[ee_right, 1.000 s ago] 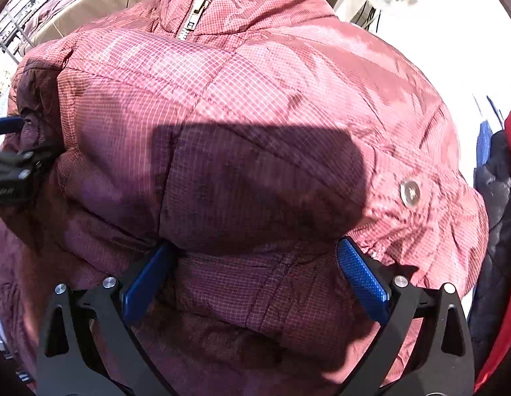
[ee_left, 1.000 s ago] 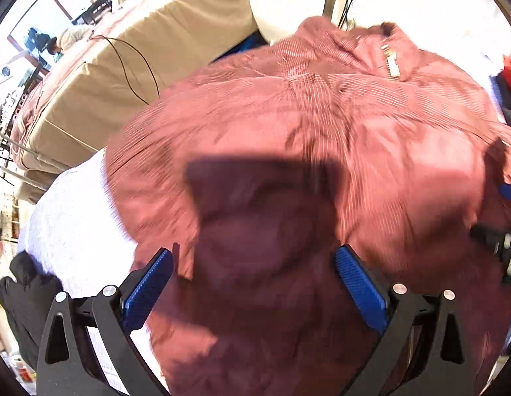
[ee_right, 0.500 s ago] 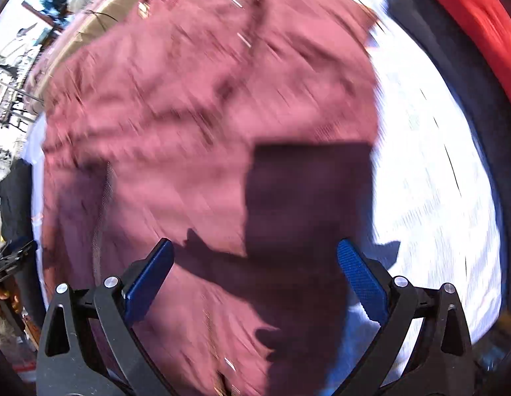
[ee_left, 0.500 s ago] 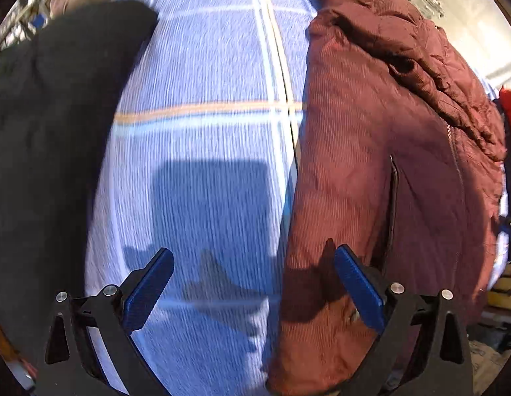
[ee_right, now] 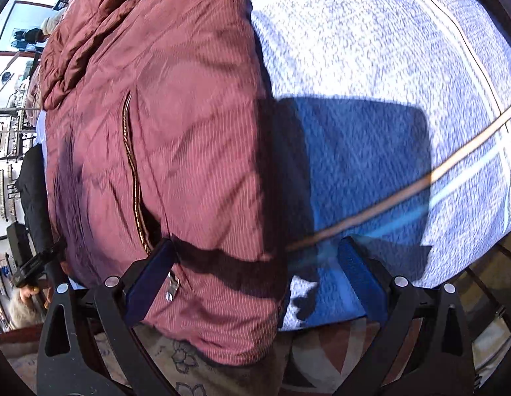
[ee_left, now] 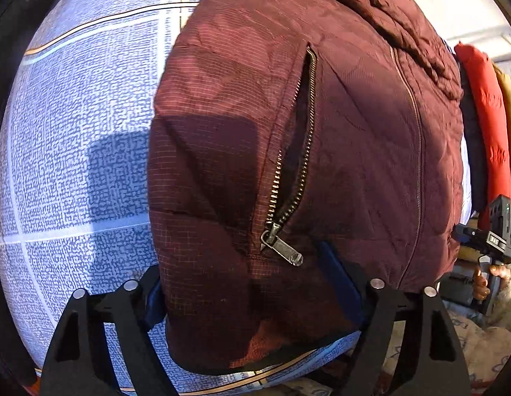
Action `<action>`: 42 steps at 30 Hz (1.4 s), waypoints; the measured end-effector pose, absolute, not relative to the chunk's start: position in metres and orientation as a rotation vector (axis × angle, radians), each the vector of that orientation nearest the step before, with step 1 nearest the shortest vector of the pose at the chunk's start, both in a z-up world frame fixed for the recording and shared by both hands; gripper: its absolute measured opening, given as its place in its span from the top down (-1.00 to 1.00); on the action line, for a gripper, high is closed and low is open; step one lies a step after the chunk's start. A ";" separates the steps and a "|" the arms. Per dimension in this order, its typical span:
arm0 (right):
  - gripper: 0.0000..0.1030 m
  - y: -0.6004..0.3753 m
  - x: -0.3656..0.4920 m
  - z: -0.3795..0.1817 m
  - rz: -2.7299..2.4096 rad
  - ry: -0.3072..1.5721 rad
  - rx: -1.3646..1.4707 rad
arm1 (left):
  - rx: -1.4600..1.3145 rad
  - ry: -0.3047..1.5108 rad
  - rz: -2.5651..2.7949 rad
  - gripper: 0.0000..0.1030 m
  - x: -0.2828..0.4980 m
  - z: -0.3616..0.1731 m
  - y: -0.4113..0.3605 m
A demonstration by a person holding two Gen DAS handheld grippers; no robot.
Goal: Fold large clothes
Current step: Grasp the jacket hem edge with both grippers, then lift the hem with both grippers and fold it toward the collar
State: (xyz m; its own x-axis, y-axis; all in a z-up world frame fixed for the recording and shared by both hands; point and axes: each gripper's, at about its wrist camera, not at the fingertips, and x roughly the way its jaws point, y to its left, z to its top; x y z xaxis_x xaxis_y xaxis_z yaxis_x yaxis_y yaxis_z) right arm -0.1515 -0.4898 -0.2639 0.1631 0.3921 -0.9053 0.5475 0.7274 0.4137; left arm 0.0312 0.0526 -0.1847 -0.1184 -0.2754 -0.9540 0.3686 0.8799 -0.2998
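Note:
A maroon quilted puffer jacket (ee_left: 338, 125) lies on a blue-and-white checked bed cover (ee_left: 77, 125), its hem hanging over the near edge. An open pocket zipper (ee_left: 298, 151) runs up its front. My left gripper (ee_left: 252, 293) is open, its blue pads straddling the jacket's lower left hem corner below the zipper pull. In the right wrist view the jacket (ee_right: 169, 138) fills the left half. My right gripper (ee_right: 252, 280) is open over the jacket's lower right hem corner at the edge of the bed cover (ee_right: 387, 82). My right gripper also shows at the right edge of the left wrist view (ee_left: 496, 231).
A red garment (ee_left: 486, 112) and a dark one lie along the jacket's far side. A black garment (ee_right: 34, 191) lies beside the bed at left. A floral patterned rug (ee_right: 189, 363) covers the floor below the bed edge. Shelves stand far left.
Both grippers have swung from above the bunched jacket down to the near bed edge. The jacket now lies spread flat, and each gripper has closed in on a hem corner.

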 end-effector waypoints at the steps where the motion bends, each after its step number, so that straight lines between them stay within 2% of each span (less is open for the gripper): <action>1: -0.90 -0.486 -0.153 -0.264 -0.123 1.451 0.822 | 0.072 1.602 -0.552 -0.42 0.033 -0.186 0.050; 3: -0.87 -0.477 -0.163 -0.263 -0.094 1.449 0.842 | 0.076 1.606 -0.562 -0.28 0.035 -0.187 0.044; 6: -0.72 -0.455 -0.177 -0.264 -0.044 1.455 0.884 | 0.068 1.614 -0.592 -0.07 0.040 -0.182 0.060; 8: -0.56 -0.451 -0.177 -0.277 -0.025 1.469 0.890 | 0.064 1.619 -0.610 -0.01 0.042 -0.182 0.063; 10: -0.49 -0.439 -0.185 -0.277 -0.029 1.470 0.890 | 0.079 1.613 -0.625 0.12 0.039 -0.181 0.061; 12: -0.32 -0.435 -0.186 -0.275 -0.042 1.464 0.900 | 0.096 1.602 -0.642 0.24 0.038 -0.179 0.054; 14: 0.07 -0.438 -0.196 -0.271 -0.046 1.462 0.910 | 0.113 1.590 -0.668 0.36 0.036 -0.175 0.049; 15: 0.19 -0.440 -0.195 -0.269 -0.041 1.456 0.912 | 0.120 1.586 -0.683 0.47 0.035 -0.173 0.048; 16: 0.40 -0.439 -0.191 -0.267 -0.035 1.450 0.907 | 0.130 1.579 -0.710 0.59 0.032 -0.168 0.052; 18: 0.57 -0.434 -0.182 -0.262 -0.035 1.449 0.880 | 0.130 1.578 -0.755 0.71 0.027 -0.160 0.056; 20: 0.72 -0.430 -0.187 -0.255 -0.029 1.451 0.853 | 0.132 1.581 -0.796 0.75 0.020 -0.153 0.058; 27: 0.81 -0.411 -0.226 -0.234 0.009 1.496 0.847 | 0.145 1.663 -0.803 0.77 -0.037 -0.153 0.084; 32: 0.82 -0.401 -0.265 -0.239 -0.016 1.569 0.943 | 0.037 1.689 -0.715 0.77 -0.034 -0.154 0.089; 38: 0.82 -0.410 -0.225 -0.224 0.000 1.535 0.914 | 0.044 1.542 -0.852 0.77 0.008 -0.104 0.046; 42: 0.82 -0.424 -0.171 -0.183 0.086 1.395 0.877 | 0.058 1.396 -0.912 0.77 0.048 -0.066 0.007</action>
